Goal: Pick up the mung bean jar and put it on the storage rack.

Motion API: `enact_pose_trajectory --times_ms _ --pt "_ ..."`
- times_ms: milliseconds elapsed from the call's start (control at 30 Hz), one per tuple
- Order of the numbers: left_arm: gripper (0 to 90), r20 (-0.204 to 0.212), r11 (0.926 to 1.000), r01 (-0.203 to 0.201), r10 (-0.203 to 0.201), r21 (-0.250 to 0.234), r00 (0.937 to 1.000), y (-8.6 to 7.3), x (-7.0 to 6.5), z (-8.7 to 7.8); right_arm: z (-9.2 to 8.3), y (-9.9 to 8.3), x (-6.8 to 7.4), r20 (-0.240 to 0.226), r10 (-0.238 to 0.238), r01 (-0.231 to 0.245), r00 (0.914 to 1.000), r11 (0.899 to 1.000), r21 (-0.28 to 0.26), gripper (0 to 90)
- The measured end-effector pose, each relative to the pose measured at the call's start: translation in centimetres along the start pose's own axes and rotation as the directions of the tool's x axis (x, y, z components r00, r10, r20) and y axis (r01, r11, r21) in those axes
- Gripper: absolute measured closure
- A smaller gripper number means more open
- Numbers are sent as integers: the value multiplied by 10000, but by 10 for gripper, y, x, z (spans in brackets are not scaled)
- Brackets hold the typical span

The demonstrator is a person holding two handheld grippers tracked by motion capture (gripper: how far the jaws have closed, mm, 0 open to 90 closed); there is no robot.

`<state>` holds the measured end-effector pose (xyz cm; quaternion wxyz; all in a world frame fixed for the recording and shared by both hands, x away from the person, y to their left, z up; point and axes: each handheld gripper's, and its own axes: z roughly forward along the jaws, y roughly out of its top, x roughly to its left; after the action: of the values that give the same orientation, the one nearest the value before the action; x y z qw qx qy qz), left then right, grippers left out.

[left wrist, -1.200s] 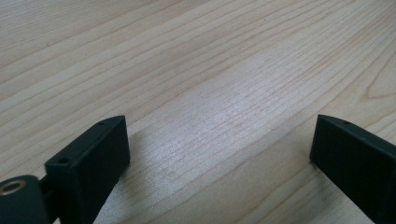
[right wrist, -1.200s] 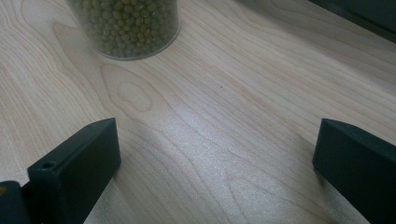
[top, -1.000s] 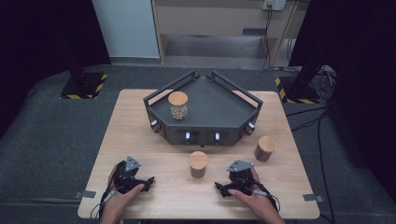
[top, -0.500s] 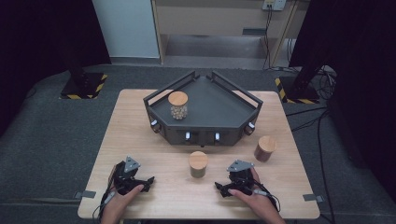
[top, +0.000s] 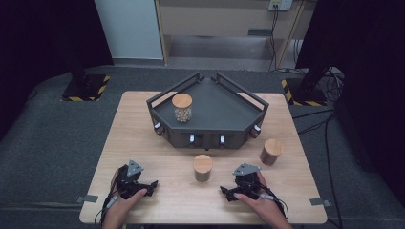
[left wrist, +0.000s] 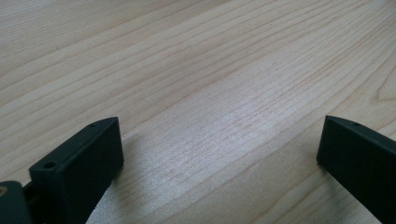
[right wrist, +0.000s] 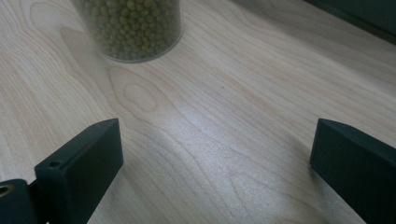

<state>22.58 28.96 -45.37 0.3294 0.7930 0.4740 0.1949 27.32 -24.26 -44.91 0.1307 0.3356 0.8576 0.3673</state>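
Our right gripper (right wrist: pixel 212 154) has its jaws spread with only bare wood between them, though they have just been closing a little; our left gripper (left wrist: pixel 219 149) is spread wide too. The jar of green peas (right wrist: pixel 128 28) stands just ahead of the right jaws on the table (top: pixel 143 143), well short of the dark tray (top: pixel 224 119).

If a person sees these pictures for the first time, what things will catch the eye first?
First comes the dark angular tray at the far middle of the wooden table, with one cork-lidded jar standing inside it. Two more jars stand on the table in front of it: the middle jar, filled with small green beads, and the right jar. Near the front edge, the left gripper and right gripper rest open.
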Motion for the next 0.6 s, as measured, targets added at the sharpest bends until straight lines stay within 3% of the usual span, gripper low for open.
enact_pose_trajectory --times_ms 600 --pt "0 21 10000 -25 25 7 10000 0 1 0 -17 30 4 -194 -34 29 9998 9997 -232 35"
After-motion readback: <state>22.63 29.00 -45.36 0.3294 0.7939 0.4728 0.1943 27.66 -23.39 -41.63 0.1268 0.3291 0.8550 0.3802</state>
